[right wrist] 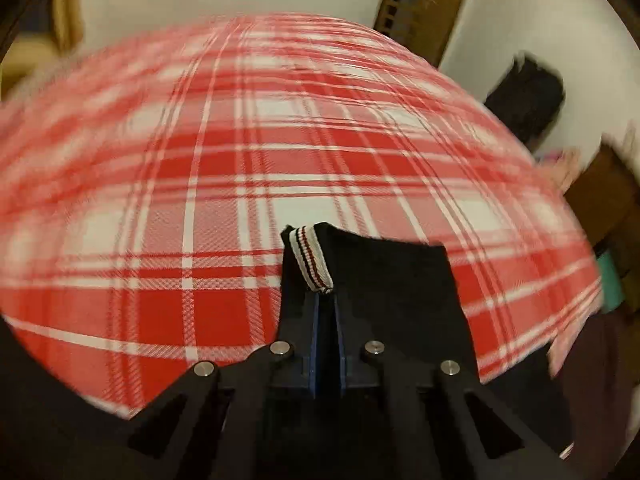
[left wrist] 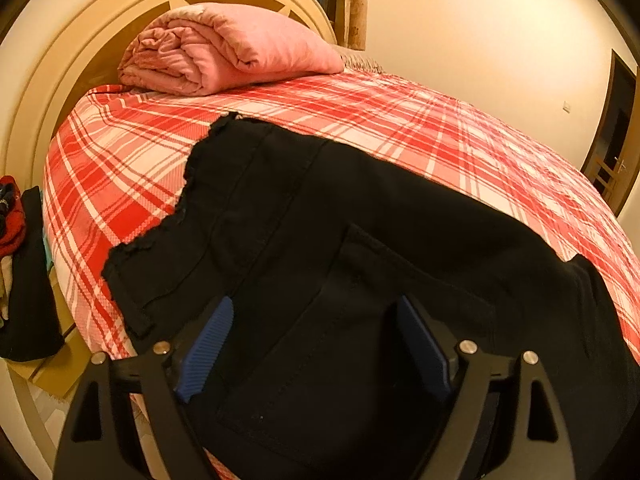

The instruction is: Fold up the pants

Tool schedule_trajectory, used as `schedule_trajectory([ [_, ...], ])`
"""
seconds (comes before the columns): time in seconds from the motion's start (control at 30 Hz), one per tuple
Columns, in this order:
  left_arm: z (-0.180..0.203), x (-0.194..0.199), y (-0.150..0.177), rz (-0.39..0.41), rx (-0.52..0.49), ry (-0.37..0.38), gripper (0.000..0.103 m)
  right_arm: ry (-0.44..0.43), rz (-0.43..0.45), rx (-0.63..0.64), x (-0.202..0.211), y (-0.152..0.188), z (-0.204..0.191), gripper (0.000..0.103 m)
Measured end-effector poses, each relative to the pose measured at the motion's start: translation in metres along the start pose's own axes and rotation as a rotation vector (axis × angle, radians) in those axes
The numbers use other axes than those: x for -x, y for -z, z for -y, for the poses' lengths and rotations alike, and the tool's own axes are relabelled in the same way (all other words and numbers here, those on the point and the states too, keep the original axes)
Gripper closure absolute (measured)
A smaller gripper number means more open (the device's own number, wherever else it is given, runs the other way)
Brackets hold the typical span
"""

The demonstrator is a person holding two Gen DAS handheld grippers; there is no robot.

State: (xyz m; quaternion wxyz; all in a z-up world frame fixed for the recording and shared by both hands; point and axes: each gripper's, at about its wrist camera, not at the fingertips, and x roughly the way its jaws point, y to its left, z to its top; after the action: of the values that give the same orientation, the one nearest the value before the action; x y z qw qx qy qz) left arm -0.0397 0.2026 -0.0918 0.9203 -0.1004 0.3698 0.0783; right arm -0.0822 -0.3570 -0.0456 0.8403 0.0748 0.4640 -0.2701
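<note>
Plainly, black pants [left wrist: 340, 240] lay near the plaid bed's [left wrist: 120, 168] edge; left gripper [left wrist: 316, 344] gaped above them; right gripper [right wrist: 325, 300] clamped their striped hem [right wrist: 310, 260]; bare bedspread stretched beyond

right claw [right wrist: 325, 312] clamps black pants [right wrist: 384, 280] over red plaid bedspread [right wrist: 200, 184].

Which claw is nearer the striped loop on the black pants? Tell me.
Right. The right claw is shut on the pants just below the striped loop; the left claw hangs open over another part, no loop in view.
</note>
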Motion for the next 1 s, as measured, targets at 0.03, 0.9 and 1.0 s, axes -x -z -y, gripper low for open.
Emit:
schedule_trajectory([
  [0.03,0.000,0.000,0.000,0.000,0.000,0.001,0.015,-0.010,0.021,-0.035,0.011,0.005,0.008,0.097],
  [0.9,0.006,0.002,-0.007,-0.027,-0.006,-0.027,0.012,0.095,0.199,-0.602,0.124,0.158,0.247,0.085],
  [1.0,0.011,0.007,-0.011,-0.019,-0.012,-0.040,0.012,-0.097,0.222,-0.556,0.116,0.124,0.254,0.015],
])
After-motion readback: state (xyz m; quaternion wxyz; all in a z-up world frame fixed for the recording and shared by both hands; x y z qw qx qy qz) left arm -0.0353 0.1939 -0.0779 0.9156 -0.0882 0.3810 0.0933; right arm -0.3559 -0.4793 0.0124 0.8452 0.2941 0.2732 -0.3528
